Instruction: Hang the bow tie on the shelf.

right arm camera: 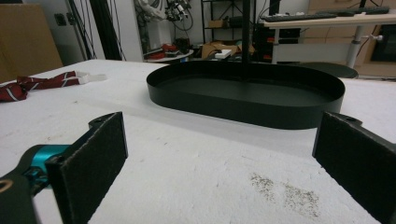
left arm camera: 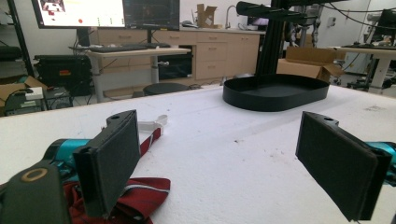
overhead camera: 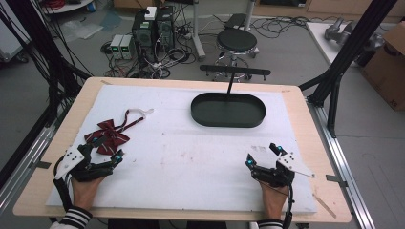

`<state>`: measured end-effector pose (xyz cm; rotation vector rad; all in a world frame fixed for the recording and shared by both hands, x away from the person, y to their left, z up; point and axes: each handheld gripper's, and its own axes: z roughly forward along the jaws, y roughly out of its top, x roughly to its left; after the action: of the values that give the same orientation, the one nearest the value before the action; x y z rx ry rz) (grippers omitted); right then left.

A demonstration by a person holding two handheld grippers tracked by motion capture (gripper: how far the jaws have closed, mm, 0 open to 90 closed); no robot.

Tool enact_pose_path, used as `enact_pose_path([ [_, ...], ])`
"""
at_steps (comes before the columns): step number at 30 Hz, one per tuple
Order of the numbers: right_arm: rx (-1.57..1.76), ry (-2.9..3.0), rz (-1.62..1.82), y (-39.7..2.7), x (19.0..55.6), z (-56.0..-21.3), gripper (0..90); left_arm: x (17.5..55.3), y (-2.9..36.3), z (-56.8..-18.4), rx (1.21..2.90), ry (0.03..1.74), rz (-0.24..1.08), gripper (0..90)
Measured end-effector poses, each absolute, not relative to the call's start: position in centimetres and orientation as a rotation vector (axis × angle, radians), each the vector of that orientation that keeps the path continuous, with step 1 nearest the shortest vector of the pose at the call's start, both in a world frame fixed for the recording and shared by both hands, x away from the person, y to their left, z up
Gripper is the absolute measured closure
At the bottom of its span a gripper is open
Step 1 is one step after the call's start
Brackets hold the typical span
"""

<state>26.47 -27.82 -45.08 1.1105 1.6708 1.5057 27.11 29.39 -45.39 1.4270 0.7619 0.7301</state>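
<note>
The left gripper is held wide open right at the dark red bow tie, nothing pinched between the jaws. The right gripper is spread wide too, parked on the white mat short of the black tray.

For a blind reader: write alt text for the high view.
A person holds an open hand-held gripper in each hand over a white table: the left beside a dark red bow tie, the right on bare surface. A black oval tray sits farther back.

Lab, computer towers, monitors, floor cables
</note>
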Motion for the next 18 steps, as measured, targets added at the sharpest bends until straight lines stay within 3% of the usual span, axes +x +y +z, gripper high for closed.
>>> enact_pose_path([
  [18,1.111,1.671,1.516,-27.91,26.53,-45.08,2.1,27.57,29.32,-45.22,1.464,0.783,0.696,13.7],
])
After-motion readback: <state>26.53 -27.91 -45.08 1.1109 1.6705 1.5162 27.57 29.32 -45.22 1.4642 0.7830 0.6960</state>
